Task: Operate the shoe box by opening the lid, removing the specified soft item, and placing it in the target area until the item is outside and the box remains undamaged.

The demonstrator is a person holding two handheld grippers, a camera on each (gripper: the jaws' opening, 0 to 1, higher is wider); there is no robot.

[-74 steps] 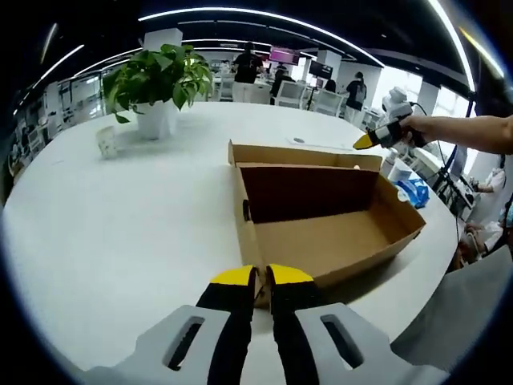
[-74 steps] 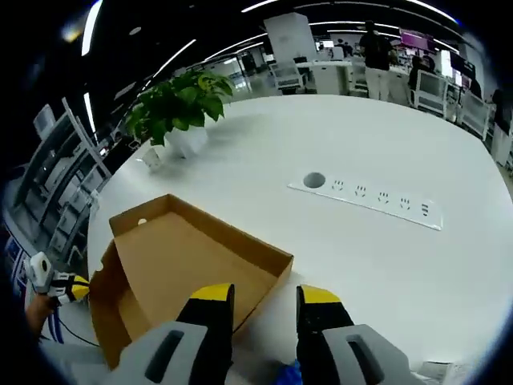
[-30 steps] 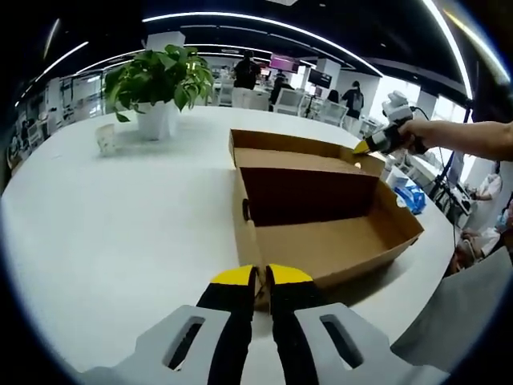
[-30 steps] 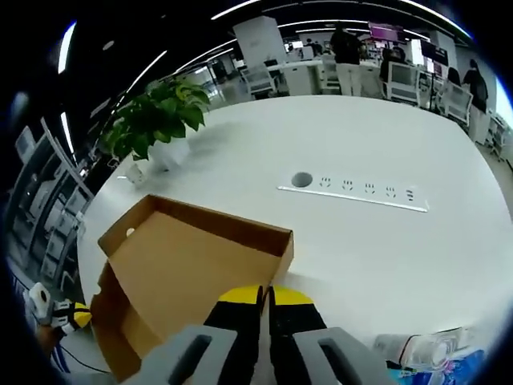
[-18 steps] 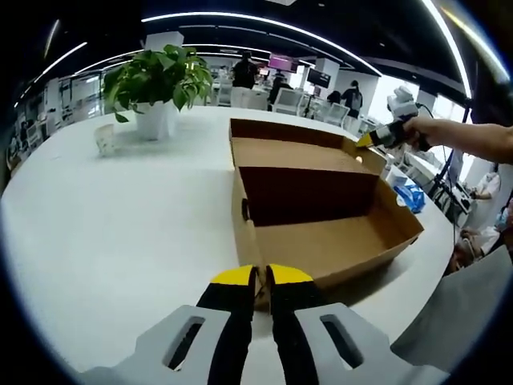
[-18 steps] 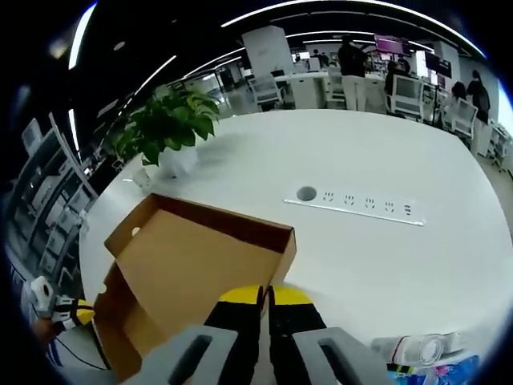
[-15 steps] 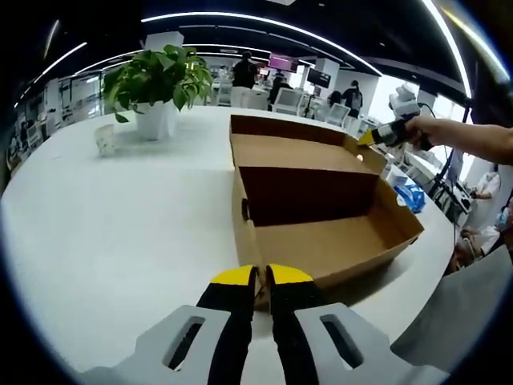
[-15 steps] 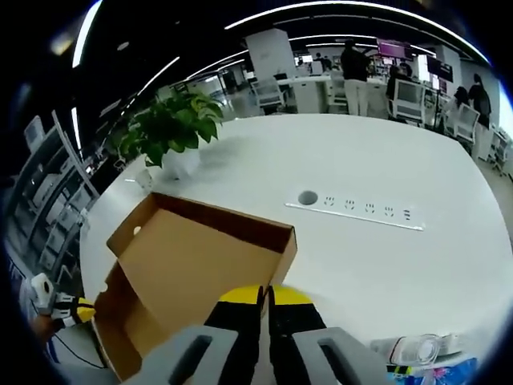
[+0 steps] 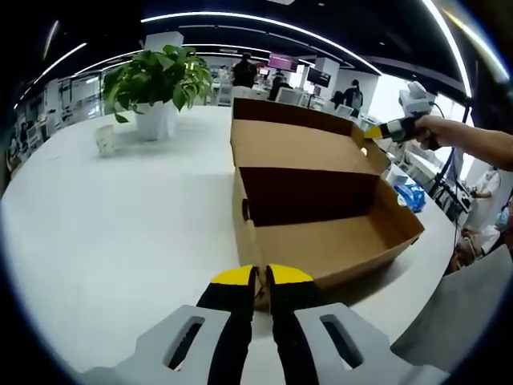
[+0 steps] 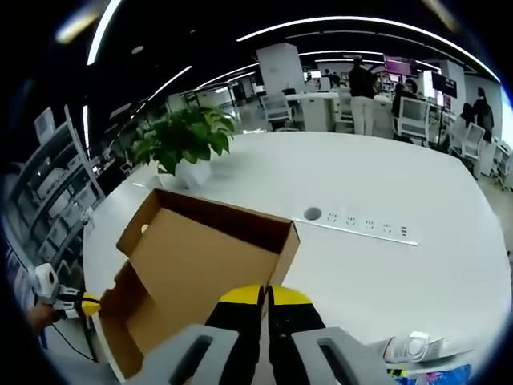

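Observation:
The brown cardboard shoe box (image 9: 337, 245) lies open on the white table, and its inside looks bare. My left gripper (image 9: 262, 277) is shut on the box's near corner wall. The hinged lid (image 9: 300, 146) stands tilted up behind the box. My right gripper (image 10: 264, 294) is shut on the lid's (image 10: 200, 257) free corner, and it comes into the left gripper view (image 9: 373, 133) from the right, held by a hand. A blue soft item (image 9: 413, 192) lies on the table beyond the box's far end. The left gripper (image 10: 82, 305) is small at the left of the right gripper view.
A potted green plant (image 9: 159, 84) and a small white cup (image 9: 106, 140) stand at the table's far left. A white power strip (image 10: 361, 224) lies flat past the lid. A white packet (image 10: 415, 346) rests near blue stuff (image 10: 433, 375). People and desks fill the background.
The right gripper shut on the lid's corner, then raised it. The lid has swung from lying flat to tilted steeply up. The left gripper has held still on the box.

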